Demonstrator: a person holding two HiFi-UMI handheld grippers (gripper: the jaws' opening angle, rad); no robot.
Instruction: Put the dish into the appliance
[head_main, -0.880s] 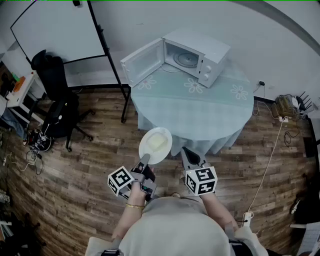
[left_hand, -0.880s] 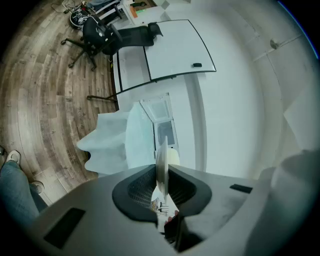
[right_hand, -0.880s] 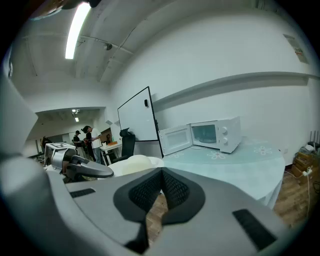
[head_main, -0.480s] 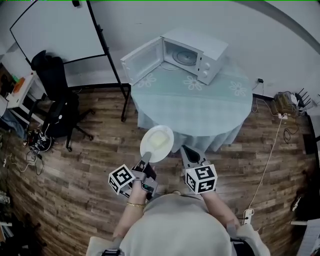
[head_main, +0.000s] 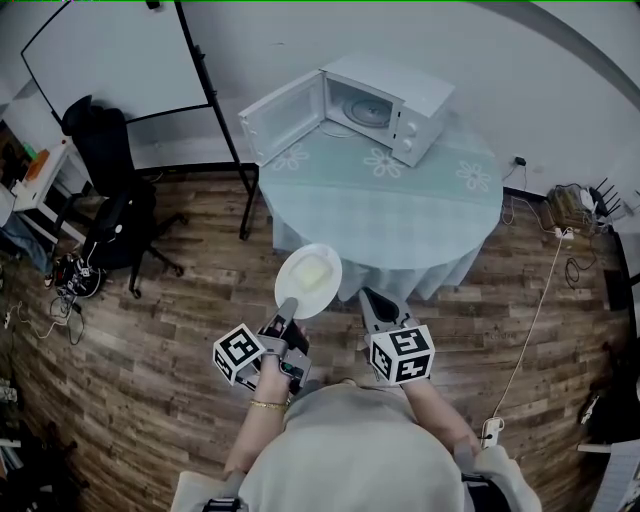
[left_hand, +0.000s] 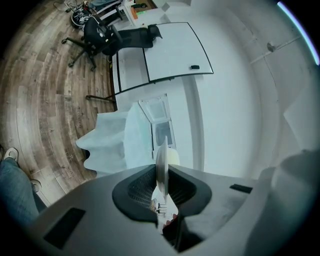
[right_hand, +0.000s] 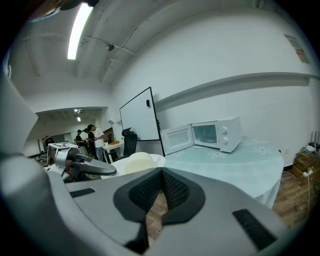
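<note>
My left gripper (head_main: 285, 312) is shut on the rim of a white dish (head_main: 308, 280) with a pale yellow lump of food on it, held level above the wood floor just short of the table. In the left gripper view the dish (left_hand: 162, 167) shows edge-on between the pads. A white microwave (head_main: 385, 108) stands on the far side of the round table (head_main: 400, 215), its door (head_main: 282, 120) swung open to the left and its cavity showing a glass turntable. My right gripper (head_main: 372, 305) is shut and holds nothing, level with the left one; its view shows the microwave (right_hand: 216, 134) ahead.
A whiteboard on a black stand (head_main: 130, 60) is left of the table, one leg close to the table's edge. A black office chair (head_main: 115, 215) and a desk (head_main: 40, 180) stand further left. Cables and a power strip (head_main: 570, 215) lie on the floor at right. People stand far off (right_hand: 92, 137).
The dish and both grippers have drifted slightly left and a little toward the table. The grip on the dish is unchanged.
</note>
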